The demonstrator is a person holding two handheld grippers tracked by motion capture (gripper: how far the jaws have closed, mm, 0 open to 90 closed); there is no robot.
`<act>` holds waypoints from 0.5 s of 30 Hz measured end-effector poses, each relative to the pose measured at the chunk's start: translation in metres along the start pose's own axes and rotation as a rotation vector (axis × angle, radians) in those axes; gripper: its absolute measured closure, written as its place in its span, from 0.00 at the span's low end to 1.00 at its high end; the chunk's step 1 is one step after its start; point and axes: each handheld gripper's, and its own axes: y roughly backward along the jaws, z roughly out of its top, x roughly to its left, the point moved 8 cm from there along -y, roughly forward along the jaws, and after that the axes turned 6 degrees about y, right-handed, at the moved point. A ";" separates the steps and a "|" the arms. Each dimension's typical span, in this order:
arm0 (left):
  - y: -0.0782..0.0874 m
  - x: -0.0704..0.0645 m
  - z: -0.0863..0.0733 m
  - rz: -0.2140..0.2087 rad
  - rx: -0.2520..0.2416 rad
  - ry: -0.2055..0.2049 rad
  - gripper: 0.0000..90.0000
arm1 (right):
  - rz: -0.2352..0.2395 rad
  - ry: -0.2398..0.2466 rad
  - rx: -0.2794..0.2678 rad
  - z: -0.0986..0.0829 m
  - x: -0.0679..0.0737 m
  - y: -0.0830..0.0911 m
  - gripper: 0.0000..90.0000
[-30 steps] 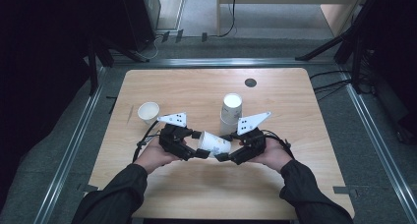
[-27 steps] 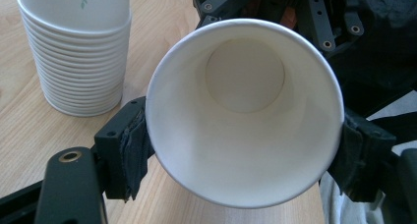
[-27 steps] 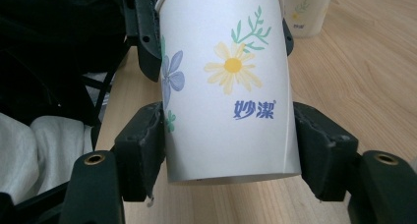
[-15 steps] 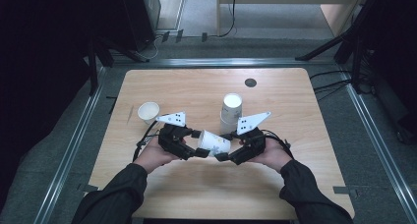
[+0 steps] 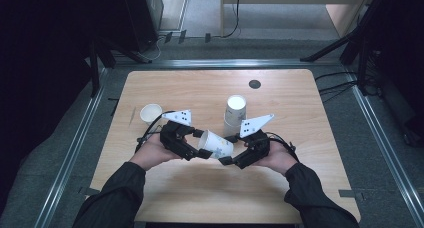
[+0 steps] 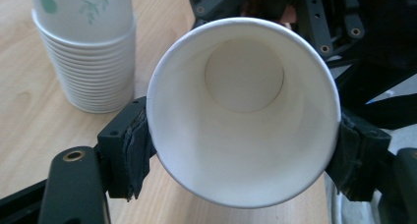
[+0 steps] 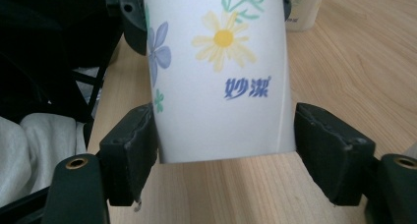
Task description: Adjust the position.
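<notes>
A white paper cup [image 5: 216, 144] printed with flowers lies on its side in the air between both grippers, just above the wooden table [image 5: 200, 88]. My left gripper [image 6: 244, 153] is shut on the cup's rim; its open mouth [image 6: 243, 111] faces that camera. My right gripper [image 7: 228, 153] stands open around the cup's base [image 7: 221, 86]: the left jaw touches the wall and a narrow gap shows at the right jaw. In the high view the left gripper [image 5: 197, 150] and the right gripper [image 5: 227, 158] meet at the table's middle front, each held by a hand.
A tall stack of upside-down matching cups [image 5: 235, 113] stands just behind the grippers, also close by in the left gripper view [image 6: 83, 47]. A single upright cup [image 5: 150, 112] sits at the left. A black round cap [image 5: 254, 84] lies near the far edge.
</notes>
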 end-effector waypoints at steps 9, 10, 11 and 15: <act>0.005 0.001 0.013 0.070 0.171 -0.070 0.26 | -0.020 0.013 0.004 0.002 -0.001 -0.006 0.29; 0.005 0.001 0.014 0.076 0.201 -0.078 0.26 | -0.022 0.013 0.004 0.002 -0.001 -0.006 0.29; 0.005 0.001 0.014 0.087 0.223 -0.088 0.26 | -0.024 0.015 0.002 0.002 -0.001 -0.007 0.30; 0.003 0.002 0.014 0.109 0.299 -0.101 0.26 | -0.025 0.015 0.004 0.003 -0.001 -0.009 0.30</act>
